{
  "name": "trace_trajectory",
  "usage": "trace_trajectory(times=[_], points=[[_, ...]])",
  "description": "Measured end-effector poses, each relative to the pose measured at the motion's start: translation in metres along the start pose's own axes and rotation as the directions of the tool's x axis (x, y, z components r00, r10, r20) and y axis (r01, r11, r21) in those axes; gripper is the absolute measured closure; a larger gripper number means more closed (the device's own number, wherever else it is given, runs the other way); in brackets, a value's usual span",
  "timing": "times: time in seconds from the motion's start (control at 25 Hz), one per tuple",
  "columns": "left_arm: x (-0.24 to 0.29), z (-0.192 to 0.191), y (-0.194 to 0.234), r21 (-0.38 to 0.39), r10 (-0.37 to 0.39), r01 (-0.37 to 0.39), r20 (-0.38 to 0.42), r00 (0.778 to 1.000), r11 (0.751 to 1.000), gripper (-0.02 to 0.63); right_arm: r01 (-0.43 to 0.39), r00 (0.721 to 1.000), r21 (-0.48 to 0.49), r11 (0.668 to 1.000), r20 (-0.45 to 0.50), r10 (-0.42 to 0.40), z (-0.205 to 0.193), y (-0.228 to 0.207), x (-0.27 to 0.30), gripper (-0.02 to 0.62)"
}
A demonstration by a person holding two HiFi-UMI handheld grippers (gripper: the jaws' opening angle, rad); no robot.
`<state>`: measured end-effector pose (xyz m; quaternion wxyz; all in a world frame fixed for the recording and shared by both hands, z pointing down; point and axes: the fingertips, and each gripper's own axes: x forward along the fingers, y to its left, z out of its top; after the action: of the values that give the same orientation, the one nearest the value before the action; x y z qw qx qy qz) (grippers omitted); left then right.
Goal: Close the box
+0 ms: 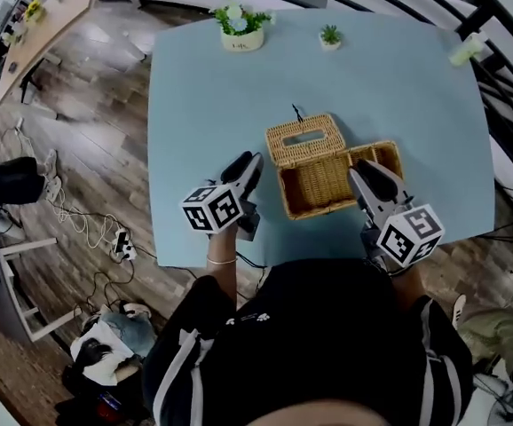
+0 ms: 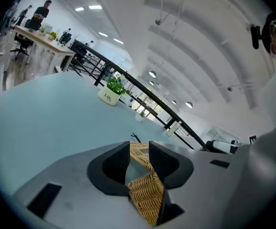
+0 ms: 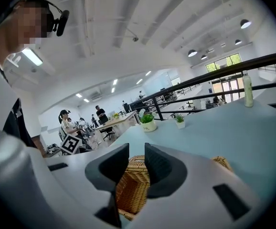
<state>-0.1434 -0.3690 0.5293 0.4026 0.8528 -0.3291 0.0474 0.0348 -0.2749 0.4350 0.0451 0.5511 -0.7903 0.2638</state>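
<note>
We are holding the left hand-held gripper [image 1: 249, 163] and right hand-held gripper [image 1: 368, 176] at the box [image 1: 314, 189], jaws apart and unclamped; a glancing push on the lid [image 1: 283, 145] may skid it.

Legible print: one entry.
White plant pot [image 2: 110, 97], at the table's far edge: the word "Life" on its side; smaller print beneath it too small to read.
</note>
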Motion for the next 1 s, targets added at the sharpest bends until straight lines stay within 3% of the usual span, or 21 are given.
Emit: trace_trajectory(times=[0.2,0.48,0.76,1.0], points=[[0.02,-0.007,0.018,-0.218,-0.068,0.064,-0.015,0.998,0.974,0.479,0.047,0.999,0.017,0.999,-0.013,-0.047,-0.004,-0.006,0.005,0.494],[0.039,-0.019,0.03,-0.288,-0.097,0.074,-0.067,0.993,0.955,0.471,0.073,0.997,0.027,0.997,-0.042,-0.072,-0.005,-0.007,0.017,0.492],[0.057,-0.024,0.032,-0.468,-0.195,0.15,-0.047,0.98,0.871,0.456,0.088,0.994,0.047,0.995,-0.063,-0.085,-0.01,-0.009,0.026,0.492],[0.069,-0.029,0.033,-0.511,-0.209,0.151,-0.056,0.976,0.846,0.457,0.099,0.993,0.062,0.993,-0.064,-0.095,-0.013,-0.013,0.027,0.492]])
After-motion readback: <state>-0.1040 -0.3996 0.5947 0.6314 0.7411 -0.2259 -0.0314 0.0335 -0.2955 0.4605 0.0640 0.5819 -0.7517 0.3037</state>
